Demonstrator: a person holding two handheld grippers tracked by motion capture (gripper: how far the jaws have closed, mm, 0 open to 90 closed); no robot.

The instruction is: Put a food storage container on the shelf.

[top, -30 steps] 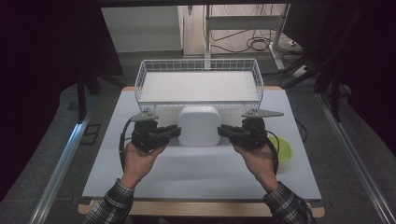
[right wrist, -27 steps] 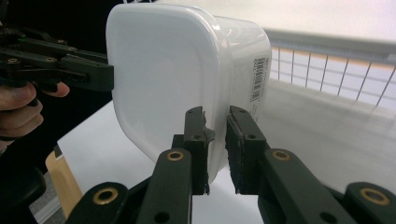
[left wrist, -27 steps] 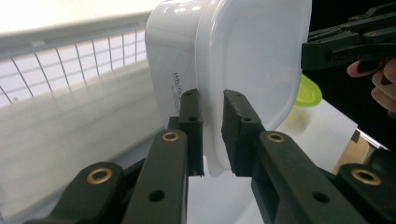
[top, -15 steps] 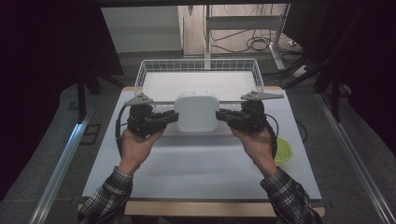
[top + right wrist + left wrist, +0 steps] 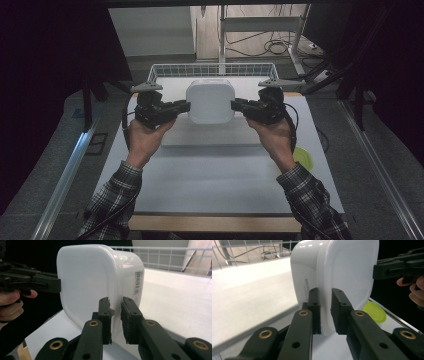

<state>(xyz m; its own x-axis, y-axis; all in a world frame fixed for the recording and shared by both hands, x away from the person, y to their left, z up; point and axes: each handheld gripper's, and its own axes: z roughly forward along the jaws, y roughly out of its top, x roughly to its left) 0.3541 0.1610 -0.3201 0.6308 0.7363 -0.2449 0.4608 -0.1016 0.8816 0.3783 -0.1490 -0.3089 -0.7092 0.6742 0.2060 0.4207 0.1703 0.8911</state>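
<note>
So the white container has come up quite a bit since a second ago: back then it sat low on the desk just in front of the wire basket, and now it's carried in the air between the two claws, over the far half of the desk, with its far edge overlapping the basket's front rim in the high view. The grey shadow or mat patch it left behind is showing on the desk under it. Both hands have risen with it and spread no wider. The container itself is a rounded-corner square tub, glossy white plastic, flat face toward the high camera; the left gripper view shows small printed lettering on one side wall, and the right gripper view shows a barcode sticker on another wall. The left gripper is clamped on the tub's left rim, jaws pinching the thin edge from both sides, and the right gripper is doing the same on the opposite rim. Off by the desk's right edge, behind the right wrist, there's a lime green lid lying flat.
</note>
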